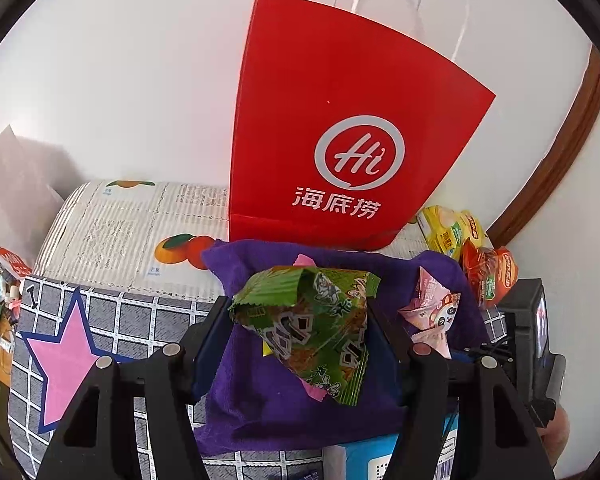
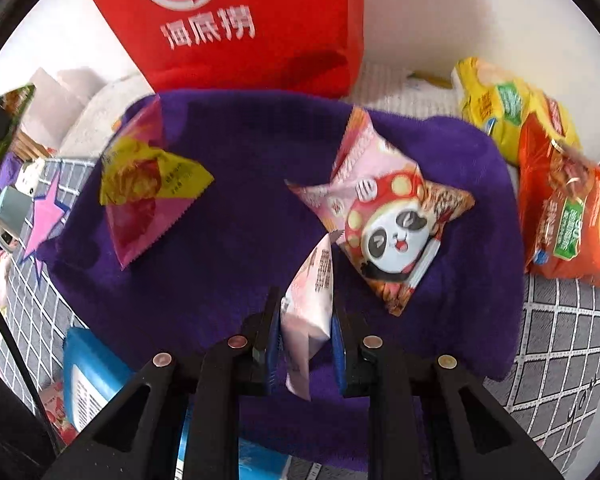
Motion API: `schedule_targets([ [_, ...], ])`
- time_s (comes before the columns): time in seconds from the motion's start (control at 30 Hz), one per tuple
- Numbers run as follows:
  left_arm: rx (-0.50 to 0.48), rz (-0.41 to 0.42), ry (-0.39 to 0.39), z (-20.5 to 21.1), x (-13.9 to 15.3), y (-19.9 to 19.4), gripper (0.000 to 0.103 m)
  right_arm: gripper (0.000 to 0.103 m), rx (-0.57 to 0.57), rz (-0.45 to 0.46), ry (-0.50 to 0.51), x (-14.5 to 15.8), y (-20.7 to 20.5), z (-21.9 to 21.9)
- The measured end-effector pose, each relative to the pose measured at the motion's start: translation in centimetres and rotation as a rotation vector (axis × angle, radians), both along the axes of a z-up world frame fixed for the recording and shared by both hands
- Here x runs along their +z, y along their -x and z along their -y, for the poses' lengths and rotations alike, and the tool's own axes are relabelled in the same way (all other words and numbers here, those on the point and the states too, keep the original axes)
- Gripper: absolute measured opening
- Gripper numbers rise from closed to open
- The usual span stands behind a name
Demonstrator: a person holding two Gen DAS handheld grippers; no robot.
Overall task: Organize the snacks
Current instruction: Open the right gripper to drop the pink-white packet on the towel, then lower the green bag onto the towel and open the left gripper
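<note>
My left gripper (image 1: pixel 300 312) is shut on a green snack packet (image 1: pixel 312 320) and holds it above the purple towel (image 1: pixel 260 408). My right gripper (image 2: pixel 305 320) is shut on a pale pink snack packet (image 2: pixel 308 320), held edge-on above the purple towel (image 2: pixel 228 240). On the towel lie a pink panda packet (image 2: pixel 384 220), which also shows in the left wrist view (image 1: pixel 434 308), and a yellow and pink packet (image 2: pixel 144 184). A red paper bag (image 1: pixel 340 140) stands behind the towel against the wall and also shows in the right wrist view (image 2: pixel 240 24).
Yellow (image 2: pixel 496 108) and orange (image 2: pixel 568 208) chip bags lie at the right by the wall. A blue box (image 2: pixel 88 384) sits at the towel's near left edge. A grey checked cloth with a pink star (image 1: pixel 68 352) covers the surface. Clutter lies at the far left.
</note>
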State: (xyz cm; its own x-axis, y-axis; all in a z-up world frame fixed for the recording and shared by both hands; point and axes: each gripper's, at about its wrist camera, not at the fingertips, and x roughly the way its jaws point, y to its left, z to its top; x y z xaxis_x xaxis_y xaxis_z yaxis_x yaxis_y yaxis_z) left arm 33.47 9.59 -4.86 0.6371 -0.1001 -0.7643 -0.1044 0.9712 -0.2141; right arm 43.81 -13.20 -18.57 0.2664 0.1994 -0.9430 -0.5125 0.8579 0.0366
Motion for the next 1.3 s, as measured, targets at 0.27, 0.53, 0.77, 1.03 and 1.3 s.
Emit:
schedule_targets([
  [0.27,-0.011,-0.015,-0.017,0.5,-0.4,-0.2,0.062,0.041,-0.013,0.077,0.075,1.8,0.7,0.2],
  [0.53,-0.033,-0.073,-0.038,1.3,-1.7,-0.8,0.062,0.058,-0.052,0.213,-0.01,7.2,2.3,1.4],
  [0.77,-0.061,-0.113,-0.054,2.6,-3.1,-1.3,0.062,0.06,-0.067,0.289,-0.043,10.2,3.6,2.1],
  [1.03,-0.112,-0.186,-0.099,4.4,-5.2,-2.0,0.062,0.06,-0.098,0.324,-0.065,11.6,3.9,3.3],
  [1.3,-0.133,-0.227,-0.154,5.1,-7.0,-2.6,0.063,0.06,-0.133,0.321,-0.086,11.9,3.8,4.0],
])
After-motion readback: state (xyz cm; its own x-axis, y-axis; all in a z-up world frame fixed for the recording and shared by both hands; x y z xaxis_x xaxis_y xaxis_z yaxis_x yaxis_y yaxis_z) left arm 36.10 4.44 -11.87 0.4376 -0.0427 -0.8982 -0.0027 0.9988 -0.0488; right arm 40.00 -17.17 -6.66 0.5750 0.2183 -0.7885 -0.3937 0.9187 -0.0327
